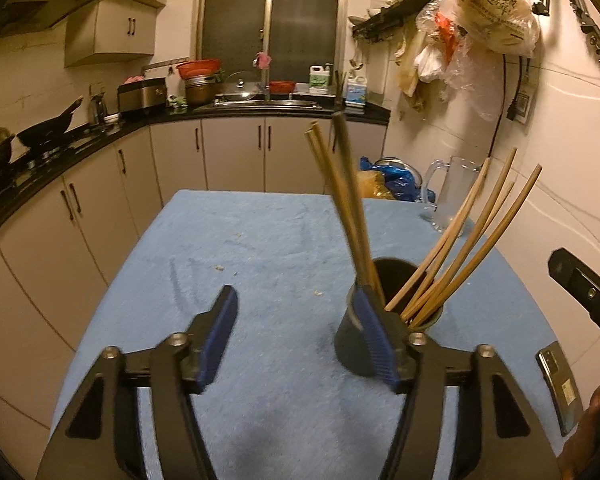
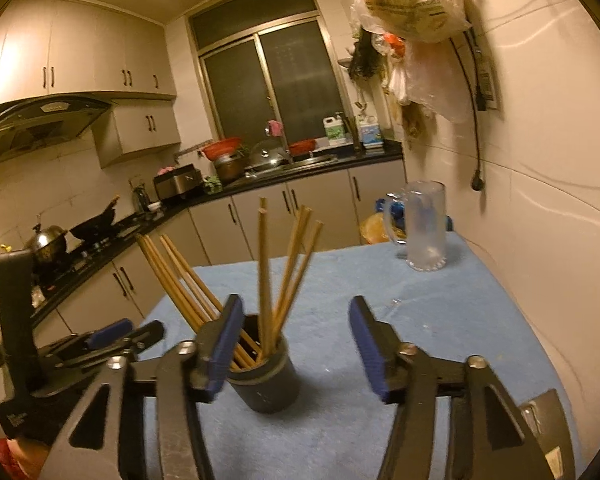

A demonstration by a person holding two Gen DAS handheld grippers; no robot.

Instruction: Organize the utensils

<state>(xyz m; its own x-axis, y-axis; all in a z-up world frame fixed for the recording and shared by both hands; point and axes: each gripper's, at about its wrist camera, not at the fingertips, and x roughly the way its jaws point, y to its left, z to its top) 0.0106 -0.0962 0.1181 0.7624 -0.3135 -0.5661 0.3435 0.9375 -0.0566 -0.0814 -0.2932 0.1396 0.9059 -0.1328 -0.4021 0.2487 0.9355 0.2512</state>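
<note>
A dark round utensil holder (image 1: 356, 332) stands on the blue tablecloth (image 1: 259, 248); it also shows in the right wrist view (image 2: 265, 384). Several wooden chopsticks (image 1: 460, 240) stand in it, fanned out, some leaning left (image 1: 340, 200); they show in the right wrist view too (image 2: 283, 264). My left gripper (image 1: 295, 340) is open and empty, its right finger just in front of the holder. My right gripper (image 2: 295, 344) is open and empty, the holder just behind its left finger. The left gripper also shows at the left of the right wrist view (image 2: 111, 334).
A glass mug (image 2: 424, 226) stands at the far right of the table by the wall. A phone (image 1: 560, 388) lies at the table's right edge. Kitchen counters with a wok (image 1: 47, 128) and sink (image 1: 267, 102) run left and behind. Bags (image 1: 484, 16) hang on the right wall.
</note>
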